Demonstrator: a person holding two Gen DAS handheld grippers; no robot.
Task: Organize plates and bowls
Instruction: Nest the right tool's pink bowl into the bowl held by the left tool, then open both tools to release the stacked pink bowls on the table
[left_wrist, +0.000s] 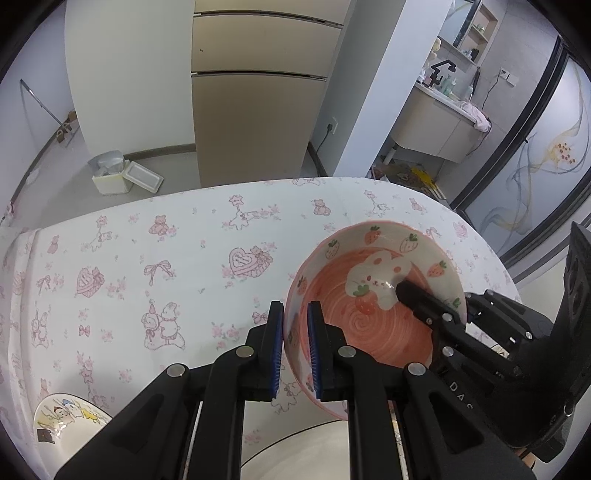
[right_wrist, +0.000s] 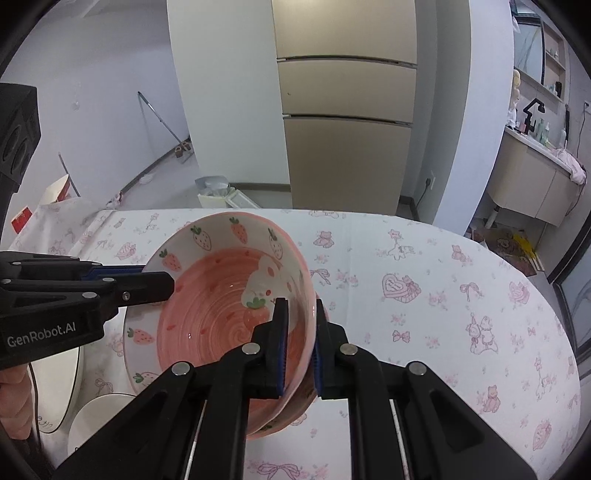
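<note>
A pink bowl with strawberry pictures (left_wrist: 343, 295) (right_wrist: 207, 317) hangs tilted above the table, gripped on two sides. My left gripper (left_wrist: 294, 310) is shut on the bowl's left rim, one pad inside and one outside. My right gripper (right_wrist: 300, 306) is shut on the opposite rim in the same way. Each gripper shows in the other's view: the right gripper (left_wrist: 436, 291) at the bowl's far side, the left gripper (right_wrist: 157, 277) coming in from the left. Under the bowl lies a strawberry-patterned plate (right_wrist: 136, 336), partly hidden.
The table wears a white cloth with pink prints (left_wrist: 155, 258) (right_wrist: 443, 314). A cartoon-duck plate (left_wrist: 62, 424) sits at the near left, and white dishes (right_wrist: 96, 417) (left_wrist: 295, 454) lie near the front edge. Beyond the table stand a fridge (right_wrist: 347, 129) and a white box (left_wrist: 110, 181) on the floor.
</note>
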